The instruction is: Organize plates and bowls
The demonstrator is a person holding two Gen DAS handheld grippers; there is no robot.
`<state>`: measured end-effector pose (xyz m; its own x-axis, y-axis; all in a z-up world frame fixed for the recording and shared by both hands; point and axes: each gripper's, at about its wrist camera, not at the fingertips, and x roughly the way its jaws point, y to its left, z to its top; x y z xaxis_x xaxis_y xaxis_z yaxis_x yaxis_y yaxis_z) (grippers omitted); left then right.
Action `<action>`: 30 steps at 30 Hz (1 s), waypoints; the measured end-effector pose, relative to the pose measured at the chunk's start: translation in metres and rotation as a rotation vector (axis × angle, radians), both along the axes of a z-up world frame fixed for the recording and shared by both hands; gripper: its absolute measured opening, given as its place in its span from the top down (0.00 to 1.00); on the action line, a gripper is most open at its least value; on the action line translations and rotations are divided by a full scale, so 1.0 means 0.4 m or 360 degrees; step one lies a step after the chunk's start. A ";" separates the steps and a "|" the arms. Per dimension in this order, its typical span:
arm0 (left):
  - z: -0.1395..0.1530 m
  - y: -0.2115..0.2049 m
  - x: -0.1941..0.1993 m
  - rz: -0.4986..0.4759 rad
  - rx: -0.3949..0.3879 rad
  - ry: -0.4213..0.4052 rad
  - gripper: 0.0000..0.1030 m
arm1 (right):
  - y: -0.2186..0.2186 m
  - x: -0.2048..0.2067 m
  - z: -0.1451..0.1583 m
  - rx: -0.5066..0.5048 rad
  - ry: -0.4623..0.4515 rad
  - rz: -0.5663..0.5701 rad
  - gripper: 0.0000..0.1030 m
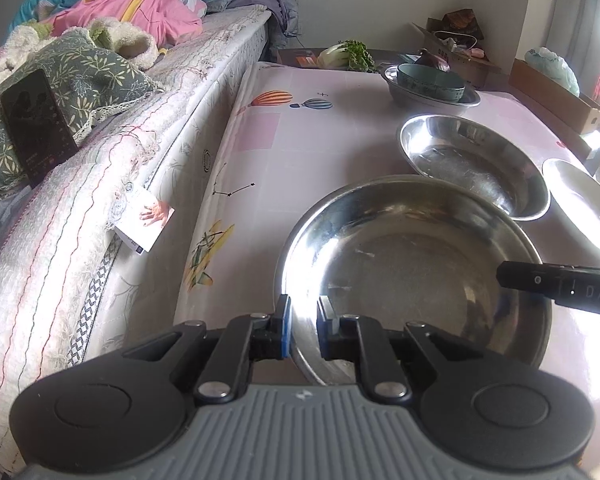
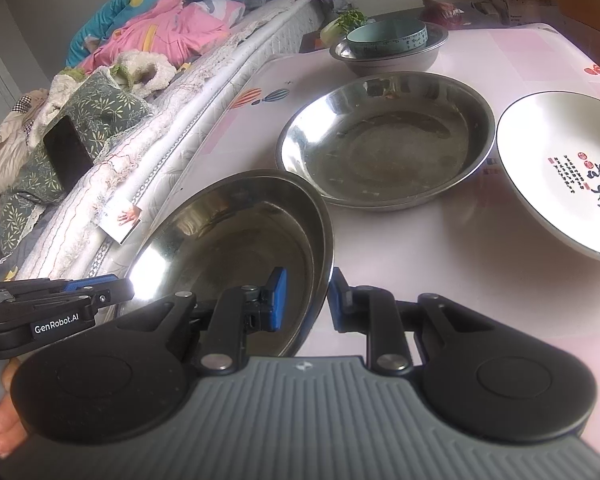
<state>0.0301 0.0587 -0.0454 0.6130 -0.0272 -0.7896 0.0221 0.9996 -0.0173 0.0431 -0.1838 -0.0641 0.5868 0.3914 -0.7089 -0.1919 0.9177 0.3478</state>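
On the pink tablecloth (image 2: pixel 480 248) we count three steel basins, one white plate (image 2: pixel 560 176) with calligraphy and one teal bowl (image 2: pixel 388 38) nested in the far basin (image 2: pixel 396 58). Beside the table runs a bed (image 1: pixel 112 184) piled with bedding, a phone (image 1: pixel 36 128) propped on it; the middle basin (image 2: pixel 384 140) sits just beyond ours. We pinch the near basin (image 2: pixel 236 248), shiny and tilted, by opposite rims: left gripper (image 1: pixel 303 328) and right gripper (image 2: pixel 306 300) each clamp its thin edge.

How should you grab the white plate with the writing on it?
Pinch the white plate's thin raised rim on its near edge, coming in low from the front. It lies flat on the table with that side free; the steel bowl crowds its left.
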 end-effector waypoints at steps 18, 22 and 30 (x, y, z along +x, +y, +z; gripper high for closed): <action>0.019 0.044 -0.018 0.0042 -0.0083 -0.0112 0.48 | -0.031 0.017 -0.019 0.0089 0.0075 -0.0092 0.70; -0.001 0.063 -0.002 0.0090 -0.0098 -0.0056 0.44 | -0.028 0.024 -0.032 0.0127 0.0108 -0.0090 0.66; -0.052 0.080 0.025 0.0105 -0.0210 0.0064 0.50 | 0.000 0.035 -0.052 0.0171 0.0142 -0.0051 0.63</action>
<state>0.0400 0.0909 -0.0661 0.5850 -0.0930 -0.8057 -0.0472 0.9878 -0.1482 0.0573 -0.1840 -0.0849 0.5364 0.4499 -0.7140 -0.1271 0.8795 0.4587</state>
